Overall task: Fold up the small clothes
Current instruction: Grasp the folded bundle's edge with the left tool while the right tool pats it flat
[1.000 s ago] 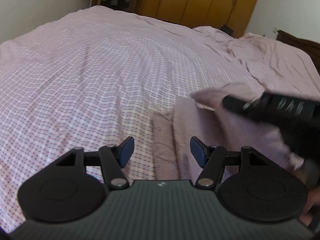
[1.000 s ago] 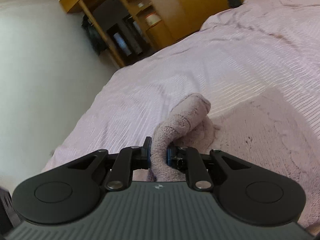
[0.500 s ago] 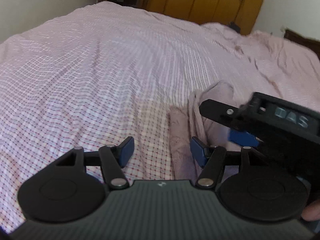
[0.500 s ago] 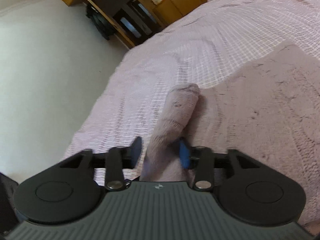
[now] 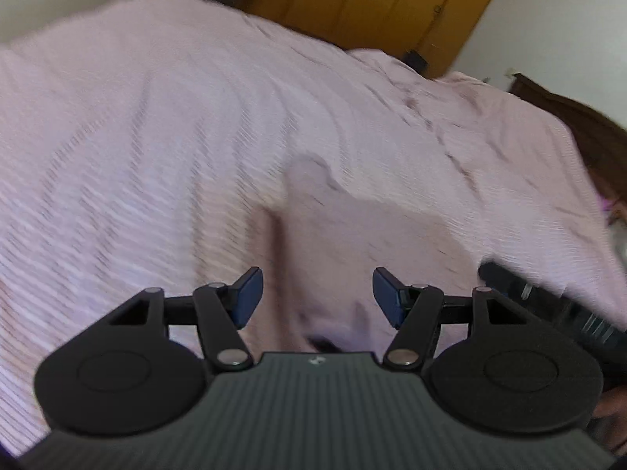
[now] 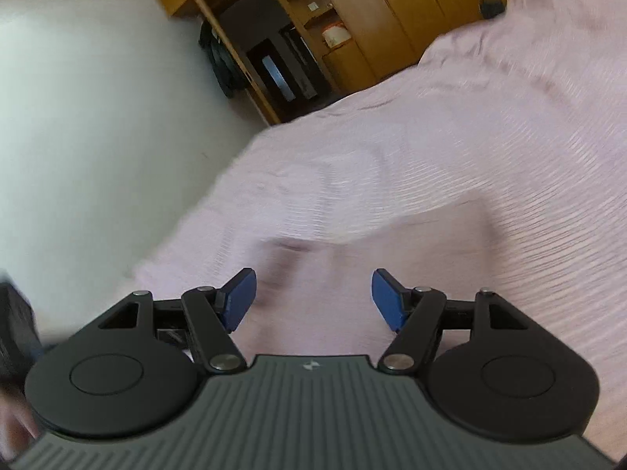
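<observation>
A small pale pink knitted garment [image 5: 352, 235] lies flat on the pink checked bed cover; both views are motion-blurred. My left gripper [image 5: 317, 297] is open and empty, just above the garment's near part. My right gripper [image 6: 313, 297] is open and empty above the same garment [image 6: 352, 274], whose folded edge shows as a darker crease ahead of the fingertips. The right gripper's black body [image 5: 556, 305] shows at the right edge of the left wrist view, beside the garment.
The pink checked bed cover [image 5: 137, 137] fills most of both views, with wrinkles toward the far right. Wooden wardrobes [image 5: 372, 4] and open shelves [image 6: 298, 55] stand beyond the bed. A white wall [image 6: 98, 137] runs along the bed's side. A dark headboard [image 5: 588, 137] is at the right.
My right gripper opened and let go of the garment's rolled end, which now lies flat. It drew back to the right. My left gripper moved over the garment, still open.
</observation>
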Motion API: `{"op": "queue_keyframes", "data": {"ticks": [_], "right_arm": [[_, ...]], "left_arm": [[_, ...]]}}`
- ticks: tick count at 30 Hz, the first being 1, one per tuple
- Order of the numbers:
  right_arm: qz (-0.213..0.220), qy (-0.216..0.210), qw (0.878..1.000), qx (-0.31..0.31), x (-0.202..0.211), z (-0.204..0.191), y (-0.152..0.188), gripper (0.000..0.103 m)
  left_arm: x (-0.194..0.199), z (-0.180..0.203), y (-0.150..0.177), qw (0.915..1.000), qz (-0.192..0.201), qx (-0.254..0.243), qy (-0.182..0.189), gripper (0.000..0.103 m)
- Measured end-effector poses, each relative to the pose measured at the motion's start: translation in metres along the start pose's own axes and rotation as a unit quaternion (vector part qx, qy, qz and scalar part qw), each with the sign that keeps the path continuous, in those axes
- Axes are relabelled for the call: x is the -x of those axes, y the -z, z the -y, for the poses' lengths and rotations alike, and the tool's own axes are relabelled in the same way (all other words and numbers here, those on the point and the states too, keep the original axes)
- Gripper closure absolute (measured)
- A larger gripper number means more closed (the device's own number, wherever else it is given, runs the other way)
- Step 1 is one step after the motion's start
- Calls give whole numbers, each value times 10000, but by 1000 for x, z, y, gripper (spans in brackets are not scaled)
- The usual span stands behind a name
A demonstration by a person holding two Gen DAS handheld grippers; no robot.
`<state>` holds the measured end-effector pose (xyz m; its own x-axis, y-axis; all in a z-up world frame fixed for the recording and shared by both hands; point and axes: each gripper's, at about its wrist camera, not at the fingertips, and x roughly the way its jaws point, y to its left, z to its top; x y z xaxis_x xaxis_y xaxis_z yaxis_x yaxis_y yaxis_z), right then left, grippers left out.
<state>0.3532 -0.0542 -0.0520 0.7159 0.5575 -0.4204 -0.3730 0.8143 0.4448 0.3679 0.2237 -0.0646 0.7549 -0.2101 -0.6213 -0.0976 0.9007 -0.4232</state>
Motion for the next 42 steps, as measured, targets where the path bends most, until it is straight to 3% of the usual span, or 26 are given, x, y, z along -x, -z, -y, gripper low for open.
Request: {"op": "queue_keyframes", "data": {"ticks": [2,5,7,16,17,18,19,20,21,24,27,31,38,41,42], "right_arm": [[-126,329,9975,610,16,13,6,31],[-692,678,9856,1387,30,25,21,32],[-720,962,9767,1777,38,29,30,33],[-898,989,9587,2511,17,13,48,34],[-862,1088,9537,2670,14,9,51,34],[-842,1312,9460,2843,10,6,54,37],[-847,1501,9382,3002,6,5,57,43],[-830,1521,9351,3091,2,7,58,71],[-823,1355,9371,3110,1,10,57,79],[-752,1184,9374,3186,7,8,51,83],[-702,1123,9400,3144,19,7,45,83],[-1119,1177,9417,2947,16,23,52,84],[-1481,1077,9458,2682,25,36,52,83],[-1266,914,9533,2586,45,33,38,84],[-1013,887,9593,2483,54,33,29,84]], "left_arm": [[-3,5,7,9999,-125,24,65,41],[-9,13,15,9998,-147,-137,-41,46],[-14,20,17,9990,-131,-410,-149,49],[-39,21,30,9978,-363,-407,-370,48],[-40,22,31,9975,-292,-420,-479,57],[-41,24,30,9975,-267,-455,-476,71],[-41,24,29,9976,-263,-442,-464,71],[-39,25,28,9977,-235,-431,-471,75],[-36,28,27,9976,-193,-445,-488,77],[-14,25,23,9987,-30,-347,-364,79],[-2,21,23,9989,-66,-339,-329,79],[-17,12,43,9971,-483,-417,-422,78],[0,7,47,9958,-421,-773,-270,74],[21,6,42,9965,-272,-752,-257,74],[25,8,40,9963,-227,-756,-341,74]]}}
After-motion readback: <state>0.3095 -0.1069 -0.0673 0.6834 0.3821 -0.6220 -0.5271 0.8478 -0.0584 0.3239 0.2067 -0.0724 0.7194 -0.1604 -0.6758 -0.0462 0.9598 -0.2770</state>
